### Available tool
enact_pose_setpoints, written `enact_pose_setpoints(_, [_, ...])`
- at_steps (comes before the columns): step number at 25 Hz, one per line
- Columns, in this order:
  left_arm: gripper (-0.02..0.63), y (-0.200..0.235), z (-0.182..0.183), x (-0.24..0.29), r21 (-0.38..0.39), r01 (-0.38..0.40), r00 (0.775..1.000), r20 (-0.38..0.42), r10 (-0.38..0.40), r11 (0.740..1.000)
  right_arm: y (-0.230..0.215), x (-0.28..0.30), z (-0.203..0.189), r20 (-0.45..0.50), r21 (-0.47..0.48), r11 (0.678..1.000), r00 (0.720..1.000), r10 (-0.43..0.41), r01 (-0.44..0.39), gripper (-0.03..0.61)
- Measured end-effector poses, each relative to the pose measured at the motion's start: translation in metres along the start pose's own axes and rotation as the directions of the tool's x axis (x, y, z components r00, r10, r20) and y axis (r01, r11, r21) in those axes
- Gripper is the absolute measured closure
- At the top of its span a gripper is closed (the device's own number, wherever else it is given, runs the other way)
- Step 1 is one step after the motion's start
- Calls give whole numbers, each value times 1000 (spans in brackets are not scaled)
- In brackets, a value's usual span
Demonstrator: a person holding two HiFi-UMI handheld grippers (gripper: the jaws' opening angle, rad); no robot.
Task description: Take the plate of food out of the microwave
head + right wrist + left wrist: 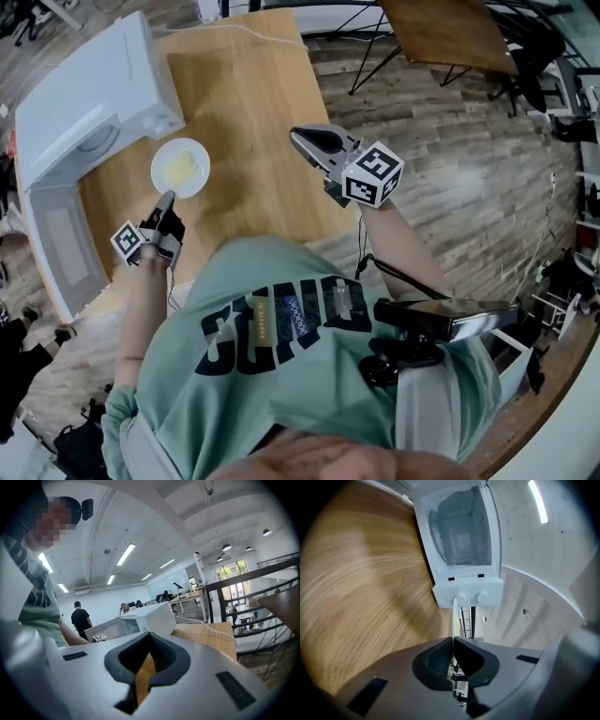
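Observation:
A white plate with yellow food lies on the wooden table, just in front of the white microwave, whose door hangs open. My left gripper is shut on the plate's near rim. In the left gripper view the plate shows edge-on between the pads of that gripper, with the empty microwave beyond. My right gripper hovers above the table's right part, shut, with nothing in it. In the right gripper view the jaws of that gripper meet at the tips.
A white cable runs along the table's far edge. Another wooden table stands beyond over the plank floor. The right gripper view shows the microwave and people at desks far behind it.

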State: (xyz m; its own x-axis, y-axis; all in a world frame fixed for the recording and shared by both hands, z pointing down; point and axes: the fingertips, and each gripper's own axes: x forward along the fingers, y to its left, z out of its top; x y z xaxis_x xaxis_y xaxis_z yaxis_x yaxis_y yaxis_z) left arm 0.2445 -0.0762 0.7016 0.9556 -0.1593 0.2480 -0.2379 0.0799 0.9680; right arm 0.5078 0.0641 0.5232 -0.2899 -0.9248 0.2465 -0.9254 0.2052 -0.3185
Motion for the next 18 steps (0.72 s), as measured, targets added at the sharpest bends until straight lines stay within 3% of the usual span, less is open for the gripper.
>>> enact_pose_setpoints(12, [604,-1,-65,80,70,-18,984,-175,30,997,-26,-74,-16,28,37,995,995,-93,92,572])
enact_pose_setpoints(18, [603,5,-90,117,141,-3,970,-241,37,990,-41,-119,-26,38,60,988,989,-145,142,572])
